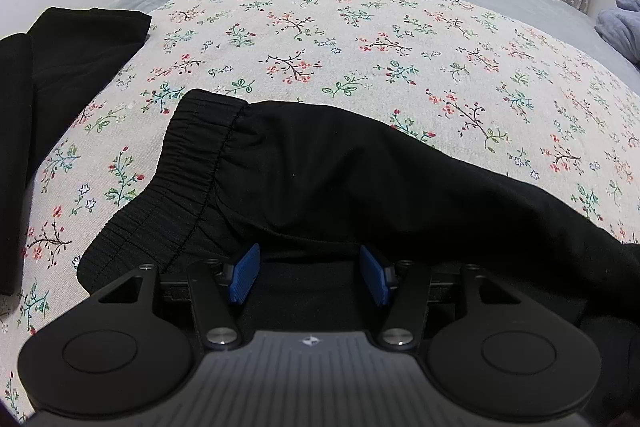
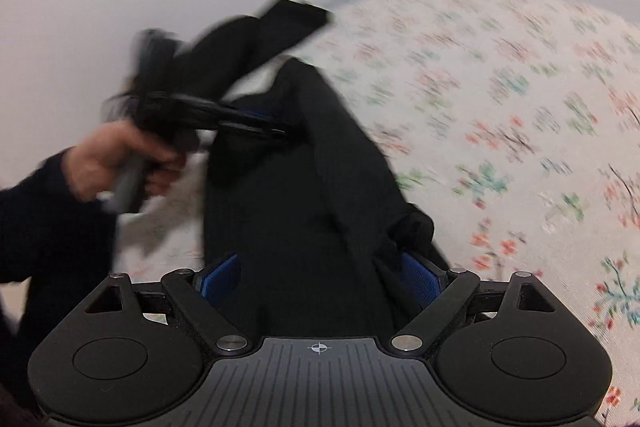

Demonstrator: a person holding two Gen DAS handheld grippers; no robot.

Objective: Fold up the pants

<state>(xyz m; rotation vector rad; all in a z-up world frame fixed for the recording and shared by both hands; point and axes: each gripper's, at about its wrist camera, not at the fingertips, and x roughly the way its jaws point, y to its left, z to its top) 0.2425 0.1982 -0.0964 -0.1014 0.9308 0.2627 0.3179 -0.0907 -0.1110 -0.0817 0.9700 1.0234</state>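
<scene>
Black soft-cloth pants (image 1: 340, 179) lie directly under left gripper (image 1: 308, 273), long axis running rightward toward right gripper (image 2: 316, 279); both grippers spread, cloth between pads, none pinched.

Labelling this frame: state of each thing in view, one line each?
pants: unfolded, waistband end lying on floral sheet
second black garment: lying far left on the sheet
left claw: open, fabric between pads
right claw: open over fabric
</scene>
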